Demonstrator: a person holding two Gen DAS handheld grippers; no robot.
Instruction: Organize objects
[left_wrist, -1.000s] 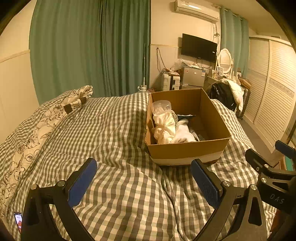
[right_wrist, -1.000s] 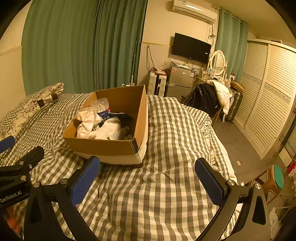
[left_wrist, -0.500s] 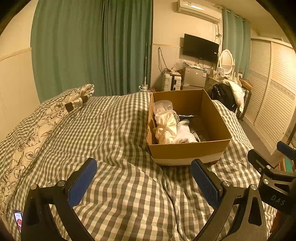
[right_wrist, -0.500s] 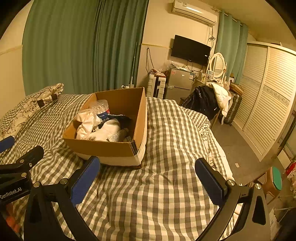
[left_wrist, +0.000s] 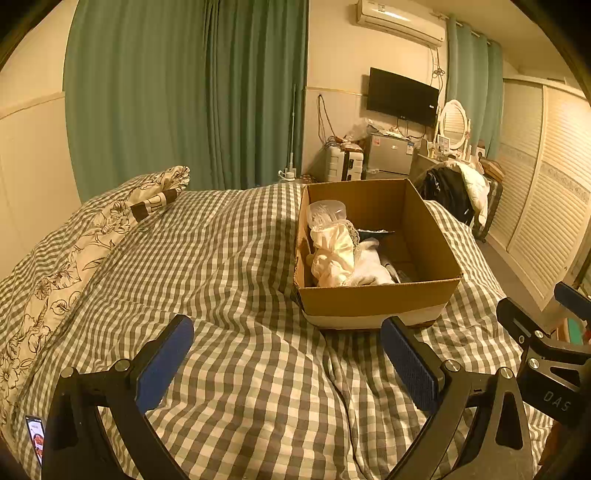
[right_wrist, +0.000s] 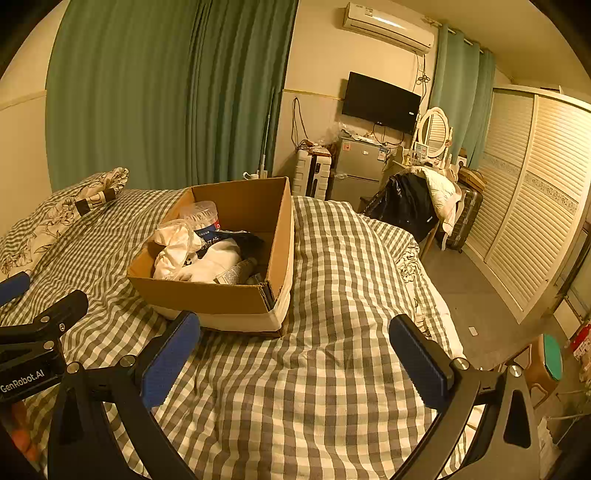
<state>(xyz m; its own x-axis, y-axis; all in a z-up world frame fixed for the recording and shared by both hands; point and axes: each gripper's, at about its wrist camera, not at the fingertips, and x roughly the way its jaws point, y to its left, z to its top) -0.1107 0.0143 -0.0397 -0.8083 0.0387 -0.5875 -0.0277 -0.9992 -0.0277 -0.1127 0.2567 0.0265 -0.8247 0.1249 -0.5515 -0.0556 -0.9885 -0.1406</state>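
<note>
The box (left_wrist: 373, 299) sits on the checked quilt (left_wrist: 229, 266), holding a cream cloth (left_wrist: 332, 251), a white cloth (right_wrist: 218, 258) and a plastic tub (left_wrist: 327, 212). The left gripper (left_wrist: 288, 354) and the right gripper (right_wrist: 295, 350) hover before it, jaws spread wide, empty.

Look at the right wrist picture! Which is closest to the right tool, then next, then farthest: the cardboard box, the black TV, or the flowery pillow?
From the right tool, which is open and empty:
1. Cardboard box, just ahead on the checked bed, a bit left.
2. Flowery pillow, far left on the bed, beyond the box.
3. Black TV, up on the far wall, past the bed's end.
</note>
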